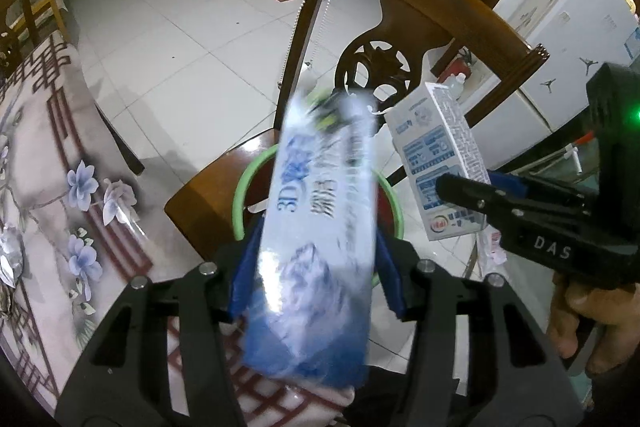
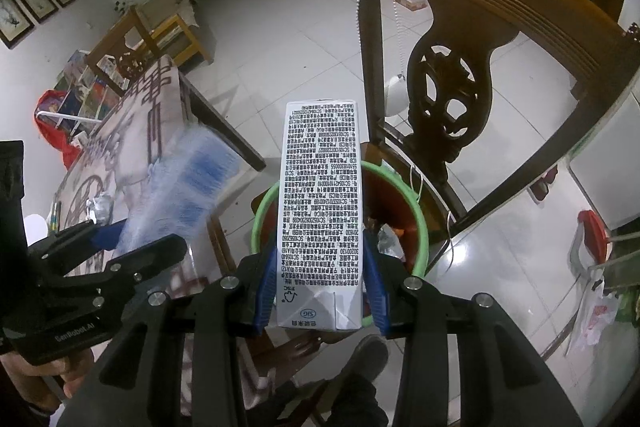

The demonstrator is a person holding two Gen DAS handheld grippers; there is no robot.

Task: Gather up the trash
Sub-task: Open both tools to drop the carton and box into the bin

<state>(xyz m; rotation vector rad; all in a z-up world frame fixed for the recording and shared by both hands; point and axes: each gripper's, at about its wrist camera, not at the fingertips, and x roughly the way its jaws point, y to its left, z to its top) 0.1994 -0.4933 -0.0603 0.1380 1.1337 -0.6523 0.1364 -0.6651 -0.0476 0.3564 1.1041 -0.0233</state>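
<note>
Two pieces of trash are held up, one per gripper: the left gripper point(image 1: 316, 291) has its jaws closed on a blue-and-white packet point(image 1: 320, 227), blurred, and the right gripper point(image 2: 320, 291) has its jaws closed on a white milk carton point(image 2: 320, 211) with black print. Both hang over one red bin with a green rim point(image 2: 416, 203) that stands on the seat of one carved wooden chair point(image 2: 452, 95). The patterned bench point(image 1: 44, 163) lies to the left
</note>
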